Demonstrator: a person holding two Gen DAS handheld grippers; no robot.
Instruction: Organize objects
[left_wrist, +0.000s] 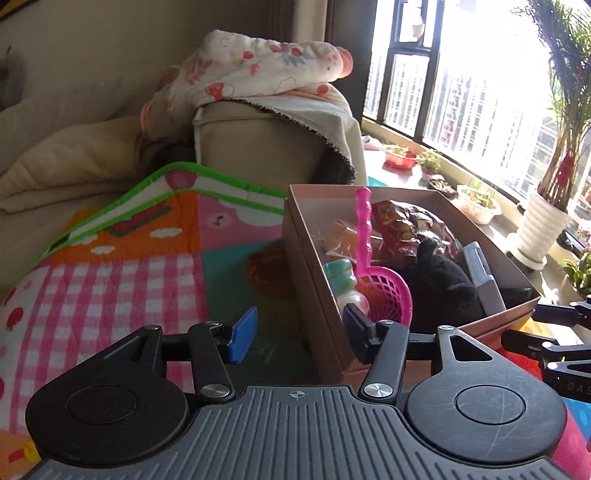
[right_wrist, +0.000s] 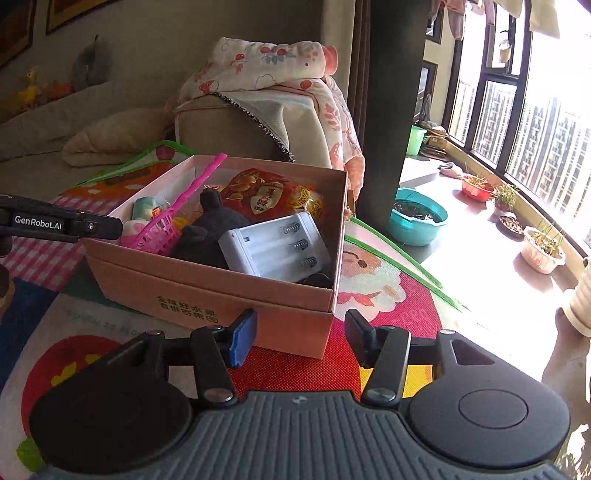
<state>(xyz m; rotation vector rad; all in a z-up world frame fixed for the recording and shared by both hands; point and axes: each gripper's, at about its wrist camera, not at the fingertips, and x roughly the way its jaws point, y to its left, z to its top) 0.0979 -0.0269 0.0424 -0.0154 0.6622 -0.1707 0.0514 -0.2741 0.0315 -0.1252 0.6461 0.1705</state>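
Box (right_wrist: 207, 295): pink cardboard, straight-walled, open-topped, sitting on the play mat (right_wrist: 388, 295) in front of the sofa arm (right_wrist: 236, 125).
Contents: pink plastic scoop (right_wrist: 162, 229) with a lattice bowl, black plush toy (right_wrist: 210, 229), white ribbed battery holder (right_wrist: 273, 247) with springs, glossy red snack bag (right_wrist: 262, 195), small pastel bottle (left_wrist: 345, 280).
Left tool (left_wrist: 299, 332): released, empty, one blue-padded finger just inside the box's near corner.
Right tool (right_wrist: 299, 332): released, empty, near the box's front corner.
Step, likely: box looks filled; grip opposite walls evenly, since thin card buckles.
Mat: quilted, soft, bright patchwork.
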